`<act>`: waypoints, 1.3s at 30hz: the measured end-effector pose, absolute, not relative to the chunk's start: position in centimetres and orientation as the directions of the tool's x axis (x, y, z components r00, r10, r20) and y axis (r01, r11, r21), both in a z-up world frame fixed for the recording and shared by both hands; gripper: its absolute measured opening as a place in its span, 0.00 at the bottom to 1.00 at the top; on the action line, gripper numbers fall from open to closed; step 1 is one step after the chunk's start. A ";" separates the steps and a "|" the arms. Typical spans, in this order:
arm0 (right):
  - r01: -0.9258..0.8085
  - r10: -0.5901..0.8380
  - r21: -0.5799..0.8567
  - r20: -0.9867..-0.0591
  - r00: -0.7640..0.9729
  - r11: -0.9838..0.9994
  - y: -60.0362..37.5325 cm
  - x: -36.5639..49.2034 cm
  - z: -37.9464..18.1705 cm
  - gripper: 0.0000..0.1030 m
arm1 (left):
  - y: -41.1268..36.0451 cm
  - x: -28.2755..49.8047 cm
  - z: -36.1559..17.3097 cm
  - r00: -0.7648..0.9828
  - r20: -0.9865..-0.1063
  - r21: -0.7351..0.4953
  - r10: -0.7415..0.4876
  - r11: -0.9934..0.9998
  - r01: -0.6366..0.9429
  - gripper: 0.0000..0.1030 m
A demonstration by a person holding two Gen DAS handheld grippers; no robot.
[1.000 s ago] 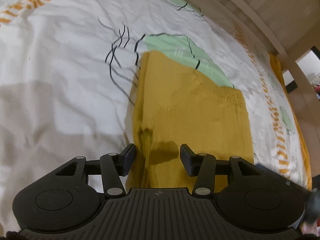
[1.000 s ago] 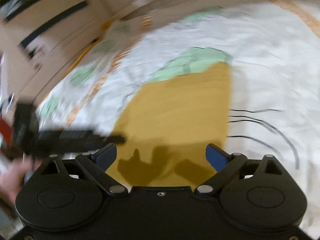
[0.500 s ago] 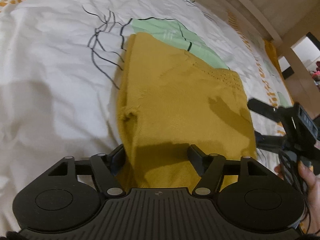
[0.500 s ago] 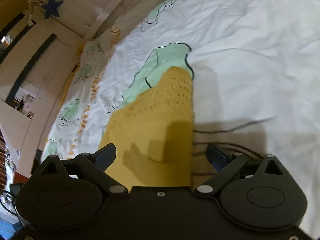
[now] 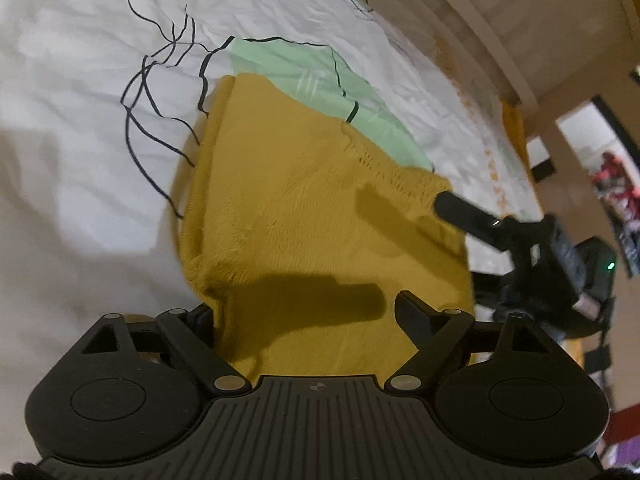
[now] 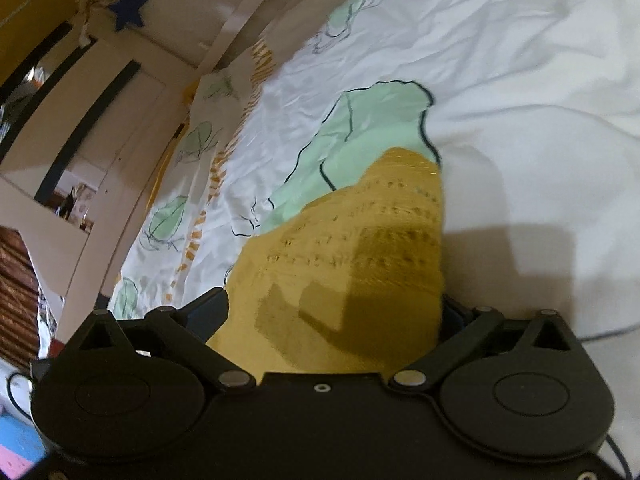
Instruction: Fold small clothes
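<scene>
- I am looking along my left gripper point(image 5: 306, 306), whose fingers are standing wide apart over the near edge of a mustard-yellow knitted garment point(image 5: 316, 216); the left finger is tucking behind a raised fold of the knit and the right finger is hovering above it.
- The garment is lying folded on a white duvet cover point(image 5: 72, 128) printed with pale green patches and black scribbled lines, its far end overlapping one green patch point(image 5: 320, 80).
- My right gripper point(image 5: 520, 240) is showing in the left wrist view at the garment's right edge, one black finger point(image 5: 464, 212) reaching onto the far right corner of the knit.
- In the right wrist view my right gripper point(image 6: 336, 312) is also spread open, with the garment point(image 6: 360, 248) filling the gap between the fingers; the right fingertip is mostly hiding behind the knit's edge, so I cannot tell whether it is touching.
- The rows of eyelet holes in the knit are facing this camera, somewhat blurred.
- A dark blue star point(image 6: 129, 8) is hanging on the pale wall beyond the duvet cover point(image 6: 520, 100).
</scene>
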State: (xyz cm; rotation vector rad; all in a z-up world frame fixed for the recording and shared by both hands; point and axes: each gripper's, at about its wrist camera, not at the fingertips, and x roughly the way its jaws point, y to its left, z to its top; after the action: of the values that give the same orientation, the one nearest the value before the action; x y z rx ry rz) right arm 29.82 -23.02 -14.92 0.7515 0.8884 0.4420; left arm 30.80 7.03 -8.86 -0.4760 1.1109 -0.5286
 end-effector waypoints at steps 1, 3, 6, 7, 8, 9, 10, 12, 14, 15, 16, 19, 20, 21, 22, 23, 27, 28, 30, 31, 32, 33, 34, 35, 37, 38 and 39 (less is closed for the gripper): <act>-0.050 0.629 0.740 -0.532 0.566 0.671 -22.9 29.9 -14.9 1.00 | 7.0 30.8 -8.9 0.344 -0.695 -0.619 -0.631 0.769 0.161 0.83; -0.060 0.632 0.735 -0.535 0.561 0.675 -22.8 29.9 -14.8 1.00 | 6.8 30.8 -8.9 0.331 -0.677 -0.639 -0.657 0.748 0.179 0.80; -0.059 0.633 0.735 -0.537 0.557 0.675 -23.3 29.5 -14.8 0.85 | 6.4 30.7 -9.0 0.308 -0.679 -0.643 -0.666 0.743 0.187 0.48; -0.053 0.622 0.721 -0.556 0.552 0.691 -23.4 29.5 -14.7 0.73 | 6.4 30.7 -9.2 0.301 -0.680 -0.650 -0.669 0.740 0.176 0.39; -0.043 0.604 0.697 -0.587 0.538 0.716 -23.4 29.5 -14.7 0.49 | 6.4 30.9 -9.4 0.285 -0.675 -0.667 -0.681 0.728 0.159 0.24; -0.038 0.596 0.684 -0.605 0.528 0.728 -23.5 29.5 -14.7 0.44 | 6.6 30.9 -9.8 0.268 -0.652 -0.705 -0.709 0.698 0.129 0.23; -0.034 0.599 0.690 -0.602 0.528 0.723 -23.7 29.3 -14.7 0.43 | 6.7 30.9 -9.9 0.266 -0.643 -0.720 -0.718 0.685 0.110 0.23; -0.026 0.596 0.692 -0.601 0.533 0.721 -24.0 28.8 -14.2 0.41 | 6.1 30.3 -9.2 0.282 -0.650 -0.700 -0.705 0.701 0.138 0.22; -0.007 0.592 0.696 -0.606 0.531 0.718 -24.2 27.9 -13.5 0.40 | 5.6 29.4 -8.3 0.283 -0.643 -0.699 -0.712 0.696 0.165 0.22; -0.001 0.590 0.692 -0.615 0.523 0.722 -24.2 27.4 -13.2 0.40 | 5.4 28.9 -8.1 0.275 -0.632 -0.714 -0.725 0.682 0.158 0.22; -0.001 0.586 0.682 -0.627 0.514 0.731 -24.1 27.0 -12.8 0.40 | 5.2 28.3 -7.9 0.265 -0.624 -0.728 -0.735 0.670 0.147 0.21; -0.007 0.587 0.665 -0.655 0.476 0.747 -24.3 24.5 -11.5 0.40 | 4.3 25.9 -7.3 0.225 -0.618 -0.741 -0.753 0.654 0.152 0.21; -0.006 0.587 0.661 -0.663 0.465 0.751 -24.4 23.5 -11.1 0.40 | 4.0 25.1 -7.1 0.211 -0.621 -0.739 -0.755 0.653 0.163 0.21; -0.003 0.583 0.653 -0.674 0.453 0.758 -24.6 22.4 -10.7 0.40 | 3.6 23.9 -6.8 0.193 -0.621 -0.739 -0.760 0.649 0.180 0.21; 0.000 0.578 0.644 -0.687 0.441 0.765 -24.7 21.3 -10.4 0.40 | 3.4 23.1 -6.6 0.176 -0.620 -0.742 -0.765 0.644 0.187 0.21; 0.004 0.574 0.637 -0.697 0.429 0.771 -24.8 20.3 -10.2 0.40 | 3.1 22.0 -6.5 0.160 -0.618 -0.746 -0.769 0.639 0.188 0.21; 0.035 0.588 0.648 -0.711 0.385 0.761 -25.4 15.1 -9.7 0.40 | 2.6 17.3 -6.2 0.107 -0.616 -0.756 -0.780 0.624 0.200 0.21; 0.037 0.593 0.651 -0.711 0.378 0.758 -25.5 14.0 -9.6 0.40 | 2.4 16.3 -6.1 0.104 -0.618 -0.753 -0.779 0.625 0.206 0.21; 0.038 0.600 0.655 -0.712 0.365 0.754 -25.5 11.9 -9.4 0.40 | 2.3 14.6 -6.1 0.098 -0.622 -0.747 -0.777 0.626 0.223 0.21; 0.036 0.602 0.656 -0.712 0.363 0.754 -25.6 11.2 -9.2 0.41 | 2.3 13.7 -6.2 0.098 -0.631 -0.737 -0.770 0.634 0.235 0.21; 0.026 0.596 0.648 -0.716 0.364 0.761 -25.6 10.3 -9.0 0.41 | 2.3 13.0 -6.3 0.103 -0.645 -0.723 -0.757 0.648 0.240 0.22; 0.013 0.579 0.627 -0.727 0.369 0.779 -25.4 9.7 -8.8 0.41 | 2.5 12.2 -6.6 0.118 -0.669 -0.698 -0.734 0.675 0.238 0.22; 0.001 0.551 0.595 -0.745 0.376 0.804 -25.2 9.2 -8.5 0.42 | 2.8 11.6 -7.1 0.132 -0.694 -0.674 -0.708 0.703 0.227 0.22; -0.014 0.518 0.557 -0.763 0.387 0.830 -25.1 8.8 -8.4 0.45 | 2.9 11.3 -7.5 0.142 -0.713 -0.655 -0.686 0.725 0.211 0.23; -0.022 0.440 0.478 -0.790 0.426 0.878 -25.0 8.4 -8.3 0.51 | 3.9 10.9 -8.5 0.172 -0.728 -0.641 -0.663 0.748 0.172 0.27; -0.021 0.403 0.440 -0.800 0.444 0.898 -25.0 8.3 -8.3 0.54 | 4.3 10.8 -8.8 0.182 -0.721 -0.651 -0.668 0.744 0.151 0.27; -0.019 0.369 0.406 -0.808 0.460 0.913 -25.0 8.2 -8.2 0.58 | 4.7 10.8 -8.9 0.195 -0.716 -0.659 -0.671 0.741 0.131 0.27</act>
State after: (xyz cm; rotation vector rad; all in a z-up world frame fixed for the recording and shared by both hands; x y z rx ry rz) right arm 8.17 -25.01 -8.24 0.3657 1.0719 0.2451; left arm 10.77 4.74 -8.95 -0.5171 1.2590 -0.5983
